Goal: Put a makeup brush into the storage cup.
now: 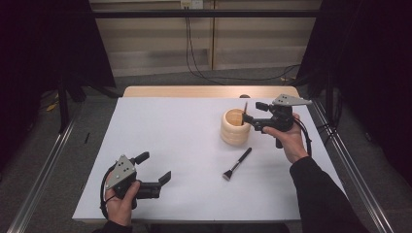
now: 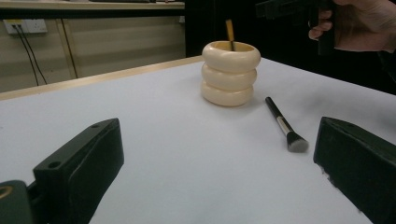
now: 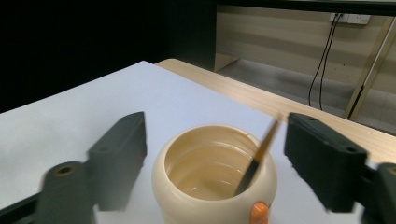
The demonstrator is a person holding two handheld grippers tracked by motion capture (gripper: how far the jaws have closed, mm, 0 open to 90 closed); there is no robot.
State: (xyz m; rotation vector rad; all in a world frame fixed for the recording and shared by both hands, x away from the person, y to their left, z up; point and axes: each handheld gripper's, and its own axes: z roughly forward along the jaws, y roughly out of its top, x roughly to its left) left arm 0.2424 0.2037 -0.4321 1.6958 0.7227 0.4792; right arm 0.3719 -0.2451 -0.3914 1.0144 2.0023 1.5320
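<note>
Over the cream ringed holder at the right back of the white table, you are holding your right gripper level, jaws pointing left toward the pot's mouth. From the right gripper view the jaws are standing wide apart on either side of the holder, gripping nothing; a thin brush is leaning inside the pot against its rim, between the two jaws but touching neither. That brush's handle is sticking up out of the holder in the left gripper view too. An orange bit is showing at the pot's front; what it is, can't tell.

Your right hand is wrapping the grip from below, forearm in a dark sleeve coming in from the bottom right. Your left hand is resting low at the near left corner of the table, holding the left gripper with jaws aimed right and up-table, spread wide, empty.

A second brush, the black makeup brush, is lying flat on the table just in front of the holder, bristles toward you, apart from both grippers; in the left gripper view it is lying near the right jaw, not touching.

Count: one holder, two brushes, two grippers. No readable writing, brand or label on anything; wall sockets are too small to read.
</note>
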